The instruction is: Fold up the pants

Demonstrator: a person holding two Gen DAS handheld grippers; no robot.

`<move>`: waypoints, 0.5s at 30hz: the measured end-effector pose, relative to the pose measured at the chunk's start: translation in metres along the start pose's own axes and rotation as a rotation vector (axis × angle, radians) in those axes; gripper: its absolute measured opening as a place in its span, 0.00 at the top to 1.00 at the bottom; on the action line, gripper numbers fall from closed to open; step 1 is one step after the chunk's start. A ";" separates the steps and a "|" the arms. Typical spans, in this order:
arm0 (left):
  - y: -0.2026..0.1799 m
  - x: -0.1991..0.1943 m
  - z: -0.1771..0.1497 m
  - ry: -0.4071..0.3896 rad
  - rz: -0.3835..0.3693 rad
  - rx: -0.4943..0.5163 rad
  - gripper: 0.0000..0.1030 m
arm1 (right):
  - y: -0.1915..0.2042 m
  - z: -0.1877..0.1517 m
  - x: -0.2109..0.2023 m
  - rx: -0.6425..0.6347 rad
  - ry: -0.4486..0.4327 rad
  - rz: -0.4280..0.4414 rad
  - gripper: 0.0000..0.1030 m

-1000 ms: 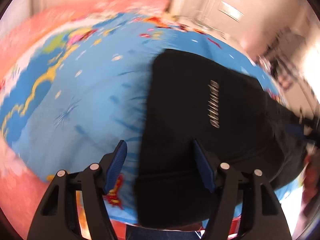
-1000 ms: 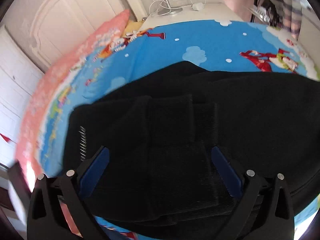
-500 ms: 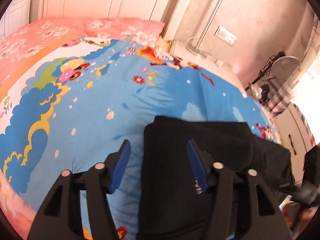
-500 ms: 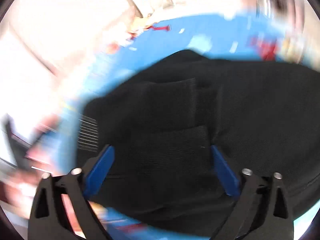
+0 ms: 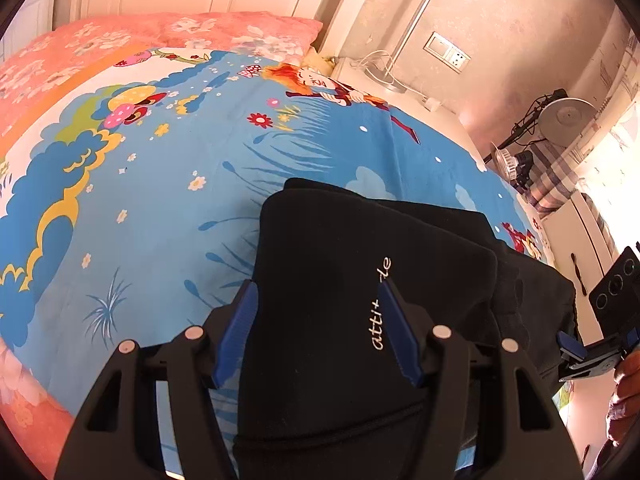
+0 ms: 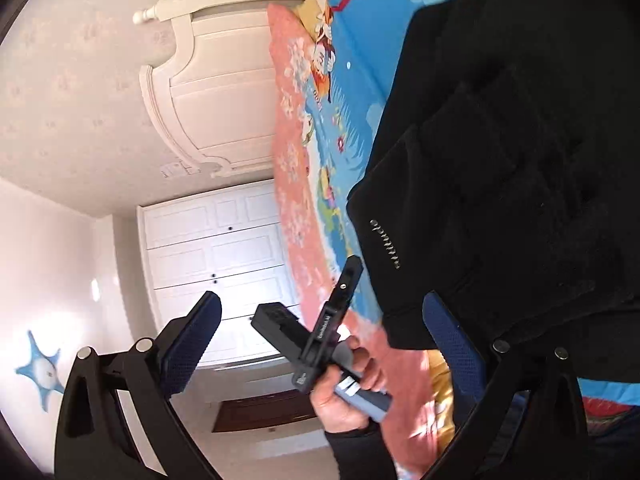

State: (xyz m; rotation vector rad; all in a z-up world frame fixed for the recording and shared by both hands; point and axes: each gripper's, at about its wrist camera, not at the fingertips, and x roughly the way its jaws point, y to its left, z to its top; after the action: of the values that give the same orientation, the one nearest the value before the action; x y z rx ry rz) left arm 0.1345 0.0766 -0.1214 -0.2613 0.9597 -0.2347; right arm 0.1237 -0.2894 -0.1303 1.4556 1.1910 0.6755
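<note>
Tools first: the left tool [image 5: 316, 328] stood open over the near edge of the pants [image 5: 360, 300], gripping nothing, its blue pads straddling the cloth at lower centre of the left view. The right tool [image 6: 320, 340] was also open and empty. Compared with a second earlier it had rolled away: its view then looked squarely down on the bundle, now the room sat sideways and the pants filled only the right of the frame. The left view had likewise risen from a close, blurred look to a steady one.

Judgement: both tools released and backing off, so the fold looked finished or nearly so.

Pants: black, matte, soft knit, folded into a compact rounded rectangle with stacked layers, small white script lettering on top. They lay on the bed sheet [image 5: 160, 200], smooth blue cartoon-print cotton, with a pink floral pillow [image 5: 240, 32] at upper left. Person's left hand [image 6: 352, 384] gripped its handle at lower centre of the right view.
</note>
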 end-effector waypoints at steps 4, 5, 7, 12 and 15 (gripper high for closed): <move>0.000 -0.001 -0.001 0.002 -0.001 -0.002 0.37 | 0.002 0.000 0.010 0.063 0.032 0.066 0.04; 0.000 -0.001 -0.002 0.004 -0.002 -0.002 0.36 | 0.002 0.001 0.010 0.067 0.028 0.063 0.04; 0.000 0.000 -0.004 0.010 -0.002 0.000 0.36 | 0.001 0.002 0.008 0.074 0.017 0.056 0.04; 0.001 0.003 -0.008 0.023 -0.007 0.005 0.36 | -0.002 0.005 0.007 0.099 0.010 0.075 0.04; 0.004 0.015 -0.012 0.072 0.045 0.023 0.37 | -0.004 0.005 0.008 0.115 0.019 0.090 0.04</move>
State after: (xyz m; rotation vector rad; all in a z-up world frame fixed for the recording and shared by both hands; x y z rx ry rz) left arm 0.1334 0.0743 -0.1414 -0.2112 1.0327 -0.2145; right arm 0.1297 -0.2845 -0.1372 1.6099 1.2014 0.6930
